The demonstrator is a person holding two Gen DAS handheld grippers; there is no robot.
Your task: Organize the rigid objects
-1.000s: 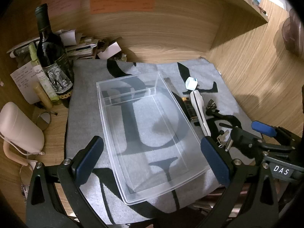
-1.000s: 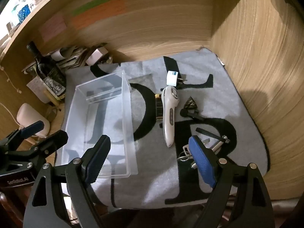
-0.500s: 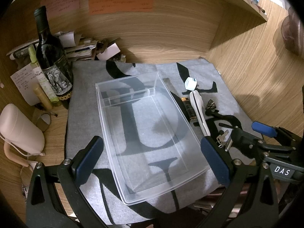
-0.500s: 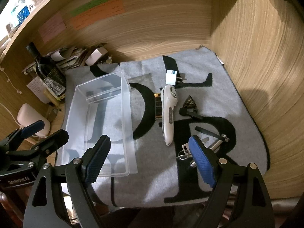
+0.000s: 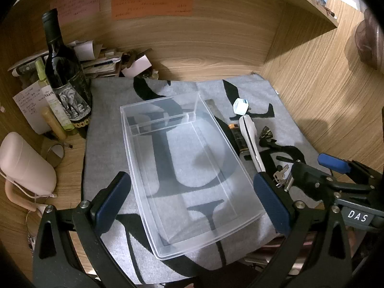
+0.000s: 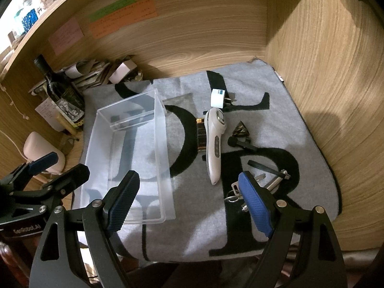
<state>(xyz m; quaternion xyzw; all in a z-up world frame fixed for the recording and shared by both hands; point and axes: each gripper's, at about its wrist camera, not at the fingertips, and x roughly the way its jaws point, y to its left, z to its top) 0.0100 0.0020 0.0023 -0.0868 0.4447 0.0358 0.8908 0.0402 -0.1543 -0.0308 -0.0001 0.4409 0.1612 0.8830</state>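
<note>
A clear plastic box (image 5: 187, 168) stands on a grey mat with big black letters (image 6: 240, 228), which covers the wooden worktop (image 5: 72, 165). The box has nothing inside. The left tool (image 5: 189, 199) hangs above the near part of the box, its two blue pads wide apart and holding nothing. The right tool (image 6: 189, 201) hangs over the mat just right of the box, also spread open and empty.

Right of the box lie the loose things: a white handheld device (image 6: 214, 141) with a dark gold-capped tube (image 6: 201, 135) touching its left side, a white plug adapter (image 6: 217, 98) behind them, a small dark triangle piece (image 6: 241, 129), a black bolt-like part (image 6: 241, 143), and keys with a metal pin (image 6: 240, 189) near the right tool's right pad. Left of the box a wine bottle (image 5: 63, 72) stands upright, just off the mat.
</note>
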